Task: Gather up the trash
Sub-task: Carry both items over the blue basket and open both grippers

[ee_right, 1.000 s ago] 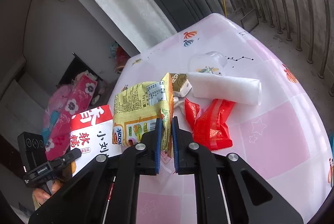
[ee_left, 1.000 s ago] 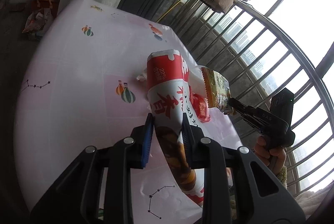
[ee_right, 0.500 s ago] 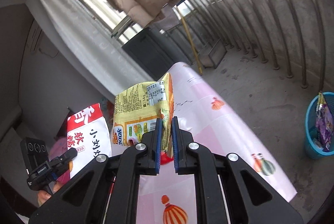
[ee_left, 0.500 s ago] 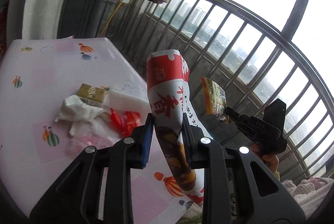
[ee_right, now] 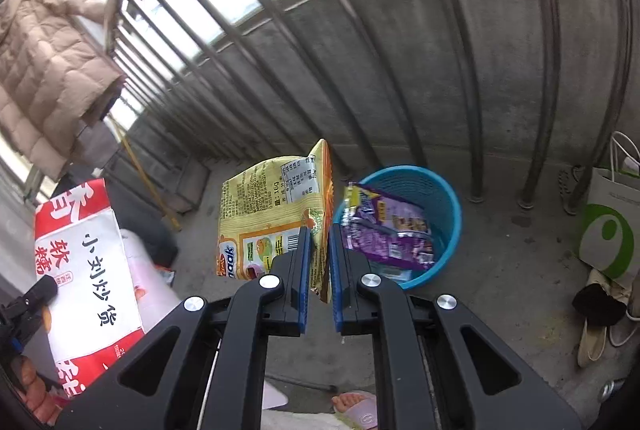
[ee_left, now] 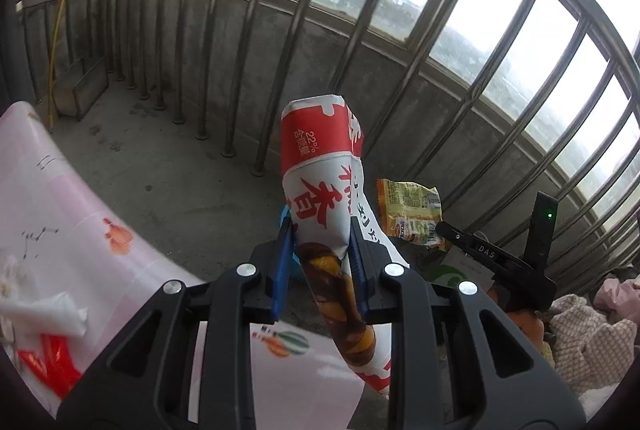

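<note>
My left gripper (ee_left: 320,250) is shut on a tall red-and-white snack bag (ee_left: 320,165), held upright above the concrete floor beside the table. The same bag (ee_right: 86,262) shows at the left of the right wrist view. My right gripper (ee_right: 319,262) is shut on a yellow snack packet (ee_right: 272,209), which hangs just left of a blue basket (ee_right: 444,197). A purple wrapper (ee_right: 388,226) lies inside that basket. In the left wrist view the yellow packet (ee_left: 412,213) sits at the tip of the right gripper (ee_left: 444,230), to the right of my bag.
The pink patterned table (ee_left: 52,205) runs along the left with crumpled white tissue (ee_left: 48,314) and a red wrapper (ee_left: 48,362) on it. Metal railing bars (ee_left: 360,29) and a concrete wall close the balcony. A white-and-green paper bag (ee_right: 608,226) and shoes (ee_right: 596,322) stand right of the basket.
Both grippers swung away from the table toward the balcony railing, carrying their bags. The blue basket has come close in the right wrist view; the table slid to the left edge.
</note>
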The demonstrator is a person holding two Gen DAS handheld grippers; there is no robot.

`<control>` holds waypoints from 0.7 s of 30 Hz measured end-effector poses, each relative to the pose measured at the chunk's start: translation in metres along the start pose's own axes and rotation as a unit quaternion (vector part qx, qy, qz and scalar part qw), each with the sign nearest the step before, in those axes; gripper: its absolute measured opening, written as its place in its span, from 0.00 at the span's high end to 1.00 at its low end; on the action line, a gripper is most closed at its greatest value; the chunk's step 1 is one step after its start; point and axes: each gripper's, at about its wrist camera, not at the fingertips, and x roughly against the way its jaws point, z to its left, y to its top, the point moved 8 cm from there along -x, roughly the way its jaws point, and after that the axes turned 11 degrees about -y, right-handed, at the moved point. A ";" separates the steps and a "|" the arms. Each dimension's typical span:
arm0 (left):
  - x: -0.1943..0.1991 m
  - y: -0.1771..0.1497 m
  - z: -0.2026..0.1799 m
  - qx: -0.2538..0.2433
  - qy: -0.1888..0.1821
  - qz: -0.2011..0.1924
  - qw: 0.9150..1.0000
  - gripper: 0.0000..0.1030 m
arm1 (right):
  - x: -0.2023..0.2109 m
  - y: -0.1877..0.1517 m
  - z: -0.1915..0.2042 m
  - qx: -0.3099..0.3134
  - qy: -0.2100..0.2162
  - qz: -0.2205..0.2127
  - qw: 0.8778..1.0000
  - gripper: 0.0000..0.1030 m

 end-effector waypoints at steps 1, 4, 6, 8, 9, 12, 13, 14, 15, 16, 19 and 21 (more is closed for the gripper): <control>-0.024 0.004 -0.002 -0.010 0.001 0.018 1.000 0.76 | -0.010 0.002 -0.011 -0.011 -0.011 0.004 1.000 0.91; -0.095 0.014 -0.005 -0.039 0.004 0.066 0.997 0.75 | -0.039 0.009 -0.030 -0.032 -0.041 0.012 0.999 0.91; -0.144 0.018 -0.002 -0.047 0.011 0.101 0.994 0.74 | -0.058 0.014 -0.045 -0.045 -0.061 0.017 0.997 0.91; -0.187 0.020 0.003 -0.051 0.012 0.128 0.990 0.73 | -0.075 0.018 -0.057 -0.054 -0.078 0.023 0.995 0.91; -0.207 0.020 0.006 -0.050 0.014 0.139 0.989 0.73 | -0.084 0.020 -0.063 -0.061 -0.083 0.026 0.994 0.91; -0.261 0.016 0.016 -0.053 0.022 0.161 0.985 0.68 | -0.107 0.023 -0.079 -0.073 -0.103 0.030 0.992 0.91; -0.277 0.014 0.022 -0.051 0.026 0.167 0.984 0.64 | -0.117 0.024 -0.084 -0.078 -0.109 0.032 0.990 0.91; -0.293 0.011 0.027 -0.048 0.032 0.172 0.983 0.59 | -0.129 0.024 -0.088 -0.083 -0.111 0.038 0.990 0.90; -0.304 0.008 0.030 -0.047 0.035 0.177 0.983 0.55 | -0.141 0.024 -0.092 -0.086 -0.114 0.043 0.989 0.90; -0.316 0.005 0.035 -0.045 0.040 0.184 0.981 0.46 | -0.157 0.023 -0.095 -0.089 -0.120 0.047 0.988 0.88; -0.333 0.001 0.052 -0.031 0.062 0.200 0.977 0.43 | -0.200 0.013 -0.106 -0.099 -0.135 0.078 0.983 0.86; -0.331 0.004 0.058 -0.011 0.061 0.199 0.978 0.42 | -0.224 0.002 -0.110 -0.106 -0.132 0.111 0.979 0.85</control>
